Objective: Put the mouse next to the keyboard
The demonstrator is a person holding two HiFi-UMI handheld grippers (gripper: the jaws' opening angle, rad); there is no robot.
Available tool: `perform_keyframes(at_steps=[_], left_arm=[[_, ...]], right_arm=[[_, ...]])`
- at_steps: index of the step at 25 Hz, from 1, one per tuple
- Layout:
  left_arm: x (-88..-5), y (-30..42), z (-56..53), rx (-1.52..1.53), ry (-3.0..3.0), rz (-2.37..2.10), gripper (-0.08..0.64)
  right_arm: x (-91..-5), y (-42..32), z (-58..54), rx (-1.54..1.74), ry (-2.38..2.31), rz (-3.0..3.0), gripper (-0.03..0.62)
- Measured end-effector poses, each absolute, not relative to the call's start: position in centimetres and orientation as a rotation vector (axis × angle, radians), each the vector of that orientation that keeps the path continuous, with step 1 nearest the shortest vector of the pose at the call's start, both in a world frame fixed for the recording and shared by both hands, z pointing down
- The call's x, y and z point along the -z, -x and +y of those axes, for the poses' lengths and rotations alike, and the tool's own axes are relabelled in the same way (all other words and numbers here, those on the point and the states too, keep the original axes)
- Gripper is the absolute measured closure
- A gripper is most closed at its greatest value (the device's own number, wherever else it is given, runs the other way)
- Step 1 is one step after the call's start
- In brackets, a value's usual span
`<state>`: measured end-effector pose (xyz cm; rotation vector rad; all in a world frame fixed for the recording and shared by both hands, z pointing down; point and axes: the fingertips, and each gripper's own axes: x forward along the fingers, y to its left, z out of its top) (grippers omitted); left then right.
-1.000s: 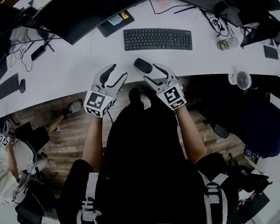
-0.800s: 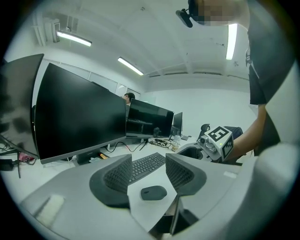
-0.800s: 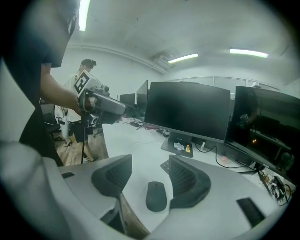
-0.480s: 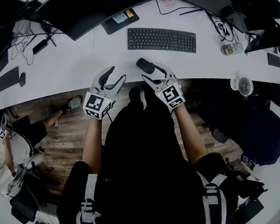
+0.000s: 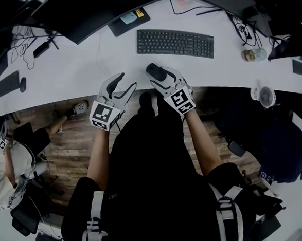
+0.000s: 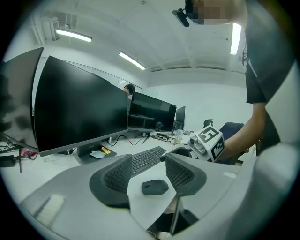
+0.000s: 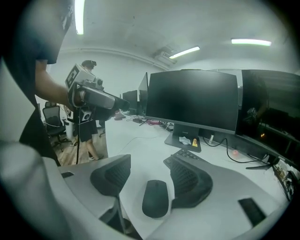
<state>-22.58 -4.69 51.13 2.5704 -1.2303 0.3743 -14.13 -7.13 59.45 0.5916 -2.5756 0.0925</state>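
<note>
A dark mouse (image 5: 154, 70) lies on the white desk (image 5: 77, 71) near its front edge, a short way in front of the black keyboard (image 5: 175, 43). My right gripper (image 5: 162, 77) reaches over the edge at it. In the right gripper view the mouse (image 7: 155, 198) lies between the jaws, closer to the right one; the jaws are opening, and the keyboard (image 7: 183, 154) shows just past them. My left gripper (image 5: 128, 80) hovers open and empty to the mouse's left. In the left gripper view, beyond the left gripper (image 6: 146, 159), I see the mouse (image 6: 154, 187) and the right gripper (image 6: 201, 146).
Large dark monitors (image 5: 91, 10) stand behind the keyboard, one on a flat base (image 5: 128, 19) that carries small cards. Cables and a jar (image 5: 251, 54) lie at the far right. A small fan (image 5: 266, 94) sits at the right desk edge. Another person sits at the lower left.
My right gripper has crept forward and left, so its jaws stand closer around the mouse. The left gripper has hardly moved.
</note>
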Motion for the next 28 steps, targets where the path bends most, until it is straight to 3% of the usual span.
perform_keyframes(at_steps=[28], left_arm=[[-54.5, 23.0, -6.0, -0.428, -2.48, -1.215, 0.337]], right_arm=[[-68.7, 14.7, -9.0, -0.194, -0.51, -2.421, 0.305]])
